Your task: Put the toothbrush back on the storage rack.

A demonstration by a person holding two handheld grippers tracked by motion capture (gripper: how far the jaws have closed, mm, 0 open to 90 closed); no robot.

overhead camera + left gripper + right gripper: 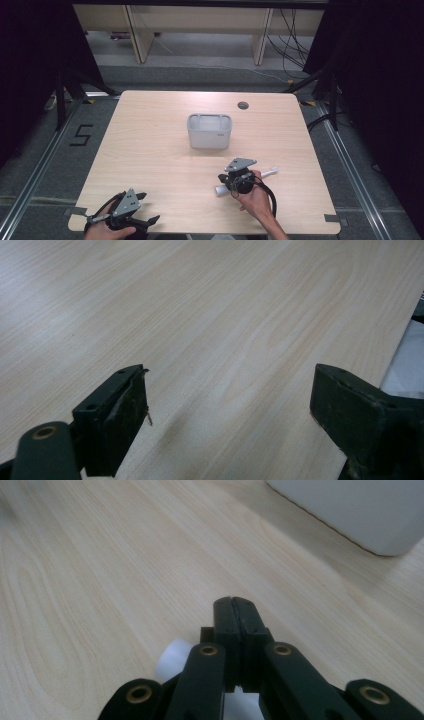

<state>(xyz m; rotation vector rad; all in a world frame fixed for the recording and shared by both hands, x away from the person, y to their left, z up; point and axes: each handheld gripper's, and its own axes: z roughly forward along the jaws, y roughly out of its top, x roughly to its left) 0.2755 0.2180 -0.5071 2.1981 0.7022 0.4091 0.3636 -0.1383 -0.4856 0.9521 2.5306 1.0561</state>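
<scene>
We see the right gripper [235, 181] over the near right part of the table [150, 150], its jaws pressed fully together; whether they pinch the white tube [268, 173] lying under them we cannot tell. The white bin [209, 131] stands mid-table, well apart, with bare wood around it. The left gripper [131, 210] rests at the near left edge, jaws wide apart and empty.

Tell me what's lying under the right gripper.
Under the right gripper a white tube-like object lies on the table, its ends poking out on either side. The gripper and hand cover its middle, so its full shape cannot be told.
</scene>
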